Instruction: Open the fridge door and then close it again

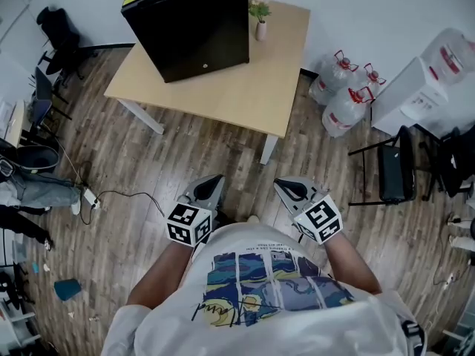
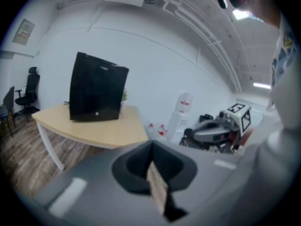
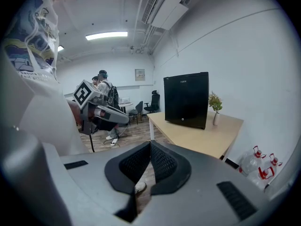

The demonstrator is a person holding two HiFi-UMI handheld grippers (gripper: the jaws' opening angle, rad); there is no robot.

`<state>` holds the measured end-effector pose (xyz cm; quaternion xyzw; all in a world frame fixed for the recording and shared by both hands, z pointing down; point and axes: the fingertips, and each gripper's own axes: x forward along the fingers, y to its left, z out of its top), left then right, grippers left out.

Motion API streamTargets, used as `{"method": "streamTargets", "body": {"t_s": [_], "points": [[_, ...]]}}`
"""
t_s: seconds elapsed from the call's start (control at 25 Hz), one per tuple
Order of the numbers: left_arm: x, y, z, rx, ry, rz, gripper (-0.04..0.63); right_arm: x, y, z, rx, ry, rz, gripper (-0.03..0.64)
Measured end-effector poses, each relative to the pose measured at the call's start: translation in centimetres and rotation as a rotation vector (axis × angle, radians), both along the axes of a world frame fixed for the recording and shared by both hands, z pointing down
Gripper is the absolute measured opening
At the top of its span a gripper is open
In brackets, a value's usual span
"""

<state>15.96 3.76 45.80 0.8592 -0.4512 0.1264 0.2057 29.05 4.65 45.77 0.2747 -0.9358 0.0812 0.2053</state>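
A small black fridge (image 1: 190, 22) stands with its door closed on a light wooden table (image 1: 252, 95) at the top of the head view; it also shows as the fridge (image 2: 96, 94) and the fridge (image 3: 186, 99) in the two gripper views. My left gripper (image 1: 214, 182) and right gripper (image 1: 283, 186) hang side by side close to my body, well short of the table and over the wooden floor. Both have their jaws shut with nothing between them. In each gripper view the other one shows off to the side.
A small vase with flowers (image 1: 260, 17) stands on the table beside the fridge. Large water bottles (image 1: 343, 95) and a white dispenser (image 1: 423, 87) stand at the right, with a black chair (image 1: 392, 169). Office chairs (image 1: 56, 32) and a cable lie at the left.
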Motion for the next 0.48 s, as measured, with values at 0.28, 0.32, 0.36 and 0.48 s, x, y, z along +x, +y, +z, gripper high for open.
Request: {"method": "streamTargets", "body": {"t_s": [0.28,0.32,0.36,0.48], "points": [[1.3,-0.2,0.4,-0.007,-0.009,0.023,0.008,1.3,0.2,0.5,-0.009,0.002,0.024,0.012],[1.5,-0.2,0.5,-0.009,-0.011,0.026,0.008,1.5,0.2,0.6,-0.010,0.001,0.026,0.012],[1.6,-0.2,0.6,-0.010,-0.013,0.028,0.008,1.7,0.2,0.7,-0.011,0.000,0.028,0.012],[2.0,0.0,0.6,-0.014,-0.018,0.027,0.008,2.1,0.4,1.0,-0.018,0.000,0.027,0.012]]}}
